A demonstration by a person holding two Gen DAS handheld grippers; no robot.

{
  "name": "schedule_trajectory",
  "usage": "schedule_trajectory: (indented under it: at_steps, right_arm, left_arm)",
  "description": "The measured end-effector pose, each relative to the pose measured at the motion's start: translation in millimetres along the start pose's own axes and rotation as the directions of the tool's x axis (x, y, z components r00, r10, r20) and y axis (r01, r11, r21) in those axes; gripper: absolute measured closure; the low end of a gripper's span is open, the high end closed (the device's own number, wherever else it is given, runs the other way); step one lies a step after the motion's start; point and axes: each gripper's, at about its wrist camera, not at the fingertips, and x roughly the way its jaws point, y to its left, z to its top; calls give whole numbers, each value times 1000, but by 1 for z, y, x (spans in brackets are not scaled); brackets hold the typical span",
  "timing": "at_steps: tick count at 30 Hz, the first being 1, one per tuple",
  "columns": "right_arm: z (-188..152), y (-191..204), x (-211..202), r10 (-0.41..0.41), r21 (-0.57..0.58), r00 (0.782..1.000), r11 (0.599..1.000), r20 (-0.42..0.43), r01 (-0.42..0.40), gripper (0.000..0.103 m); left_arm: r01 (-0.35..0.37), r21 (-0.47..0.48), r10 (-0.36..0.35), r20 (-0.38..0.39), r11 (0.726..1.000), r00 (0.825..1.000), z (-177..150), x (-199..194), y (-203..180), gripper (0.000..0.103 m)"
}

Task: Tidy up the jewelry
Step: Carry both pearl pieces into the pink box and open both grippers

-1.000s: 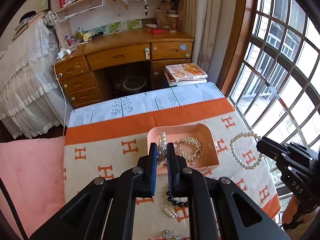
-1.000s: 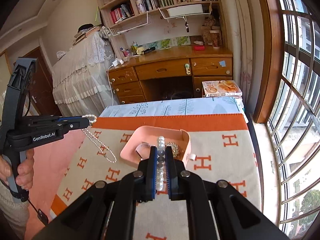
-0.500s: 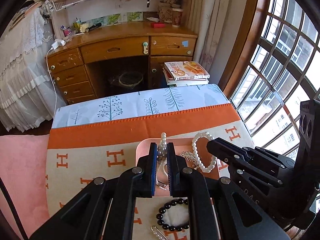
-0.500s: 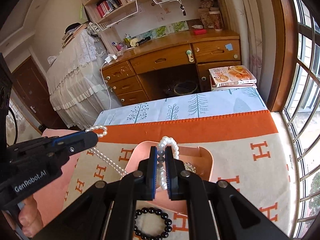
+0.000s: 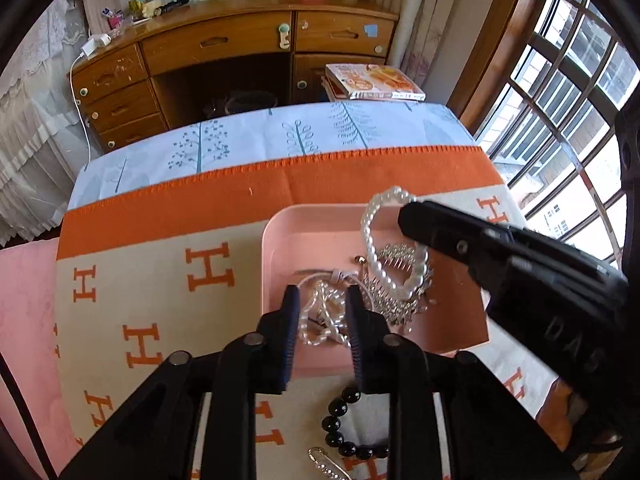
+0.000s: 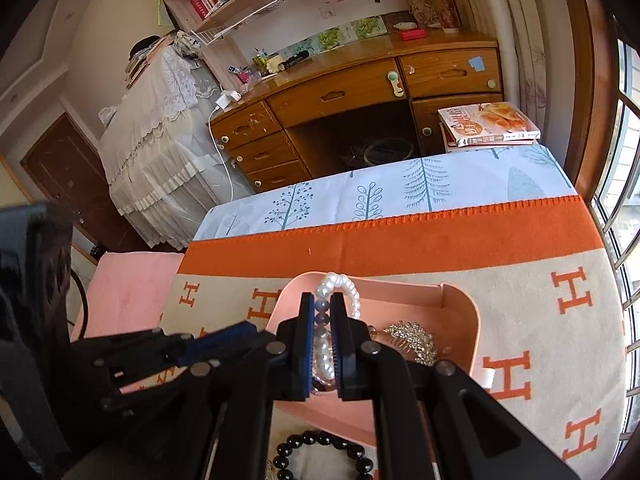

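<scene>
Nearest, below both sets of fingers, a black bead bracelet [image 5: 340, 424] and a silver clip [image 5: 326, 465] lie on the blanket [image 5: 160, 280], not put away yet. The step in hand looks like dropping jewelry into the pink tray [image 5: 280, 232]. The left gripper [image 5: 322, 322] has its fingers opening over the tray, and a pearl necklace [image 5: 320, 316] lies piled loose between them. The right gripper [image 6: 321, 346] has its fingers squeezed tight on a pearl bracelet [image 6: 340, 288], held above the tray. Next it likely needs to let go. Just past the fingers, a sparkly hair comb [image 5: 400, 280] sits in the tray
</scene>
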Motion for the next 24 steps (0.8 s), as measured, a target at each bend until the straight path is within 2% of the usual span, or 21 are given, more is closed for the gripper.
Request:
schedule_trajectory:
  at_steps: [2,6,9,11,13,17,20,24]
  right_arm:
    - [1,-1,6,17,17,1000,1000,-11,-17,95]
    - [3,3,18,65,42,998,997,-27,-64,95]
    - [5,7,27,127,63,992,990,-23,-125,95]
    - [5,7,34,138,85,990,987,-19,-136,95]
    - [4,6,43,88,96,996,992,-30,-84,95]
    - [0,-10,63,-11,122,993,992,-119,26,92]
    - [-5,-24,63,-26,152,990,987,-141,47,83]
    - [-11,-32,48,-51,137,992,988,-119,67,80]
  left_arm:
    - [-16,11,16,-4,1000,1000,-9,2,3,67]
    - [-46,18,45,35,999,998,-24,-9,13,48]
    - [-59,11,58,64,998,996,-33,-18,24,47]
    - [-59,7,58,70,998,996,-36,-24,30,47]
    - [-61,6,61,72,998,996,-39,-27,35,46]
    - [-71,5,70,80,997,994,-43,-33,39,45]
    - [-66,1,65,87,998,994,-45,-36,40,43]
    - [-74,1,73,86,997,994,-48,-36,40,43]
